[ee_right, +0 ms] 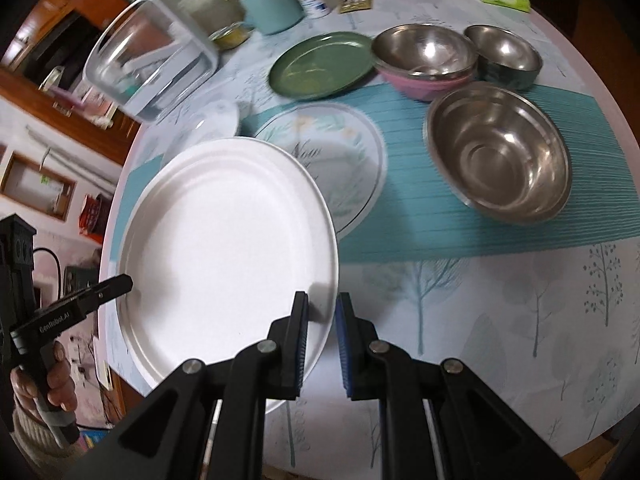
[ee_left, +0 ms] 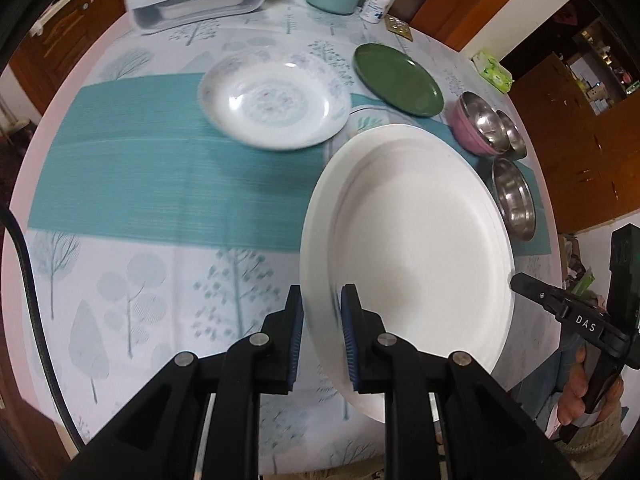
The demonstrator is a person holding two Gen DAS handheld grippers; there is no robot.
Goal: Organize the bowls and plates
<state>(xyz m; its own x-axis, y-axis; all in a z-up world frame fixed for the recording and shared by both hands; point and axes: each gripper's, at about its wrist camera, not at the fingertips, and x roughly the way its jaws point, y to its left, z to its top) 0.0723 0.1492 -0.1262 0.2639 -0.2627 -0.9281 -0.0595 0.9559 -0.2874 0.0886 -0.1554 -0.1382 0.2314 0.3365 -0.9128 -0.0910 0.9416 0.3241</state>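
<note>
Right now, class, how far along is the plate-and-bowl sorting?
Done: one steel bowl sits nested in the pink bowl. In hand: the white paper plate, its rim between the fingers of the left claw and right claw. To do: the green plate, patterned white plate, printed plate, large steel bowl and small steel bowl lie separate.
</note>
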